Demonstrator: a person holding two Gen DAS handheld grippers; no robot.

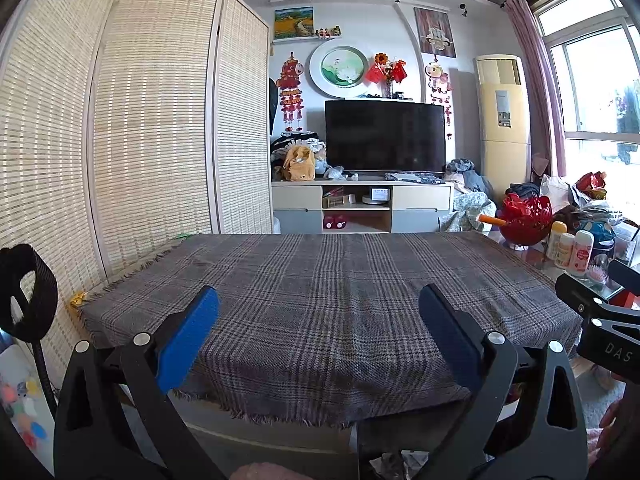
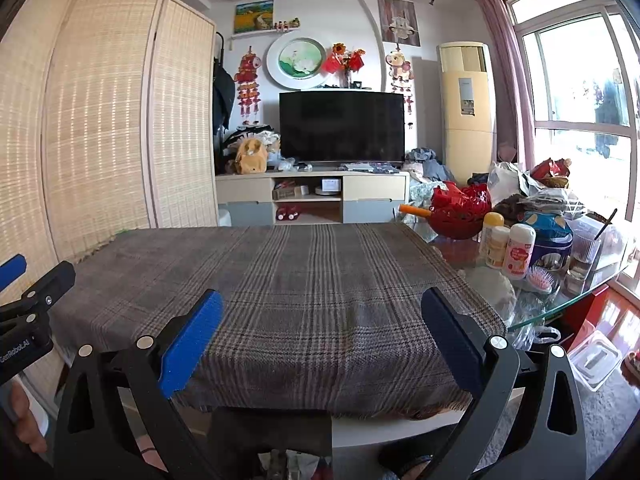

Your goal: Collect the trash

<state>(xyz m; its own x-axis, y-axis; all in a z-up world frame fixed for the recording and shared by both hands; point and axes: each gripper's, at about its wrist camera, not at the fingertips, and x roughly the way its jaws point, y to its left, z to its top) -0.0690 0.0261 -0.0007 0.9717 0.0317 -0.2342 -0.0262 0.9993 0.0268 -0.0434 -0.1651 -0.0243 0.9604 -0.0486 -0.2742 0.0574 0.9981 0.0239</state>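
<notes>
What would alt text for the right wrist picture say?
An open right gripper with blue pads hovers over a plaid-covered table, holding nothing. Bottles and a red bowl crowd the glass table to the right; a television stands behind.

Left wrist view: looks forward between the spread blue-padded fingers of the left claw (image 1: 318, 334), from just off the near edge of the counter draped in grey-brown plaid cloth (image 1: 320, 280), low, facing the far wall with the black flat television (image 1: 385, 136). The right claw (image 1: 600, 316) enters at the right edge.

Right wrist view: same heading, from the near edge toward the counter's right side, between the right claw (image 2: 320, 336) fingers; the left claw (image 2: 28, 300) shows at the left edge. The glass tabletop with bottles (image 2: 560, 300) lies close on the right.

Shared: the plaid cloth, television, woven bamboo folding screen (image 1: 120, 120), cream standing air conditioner (image 2: 466, 112), window.
</notes>
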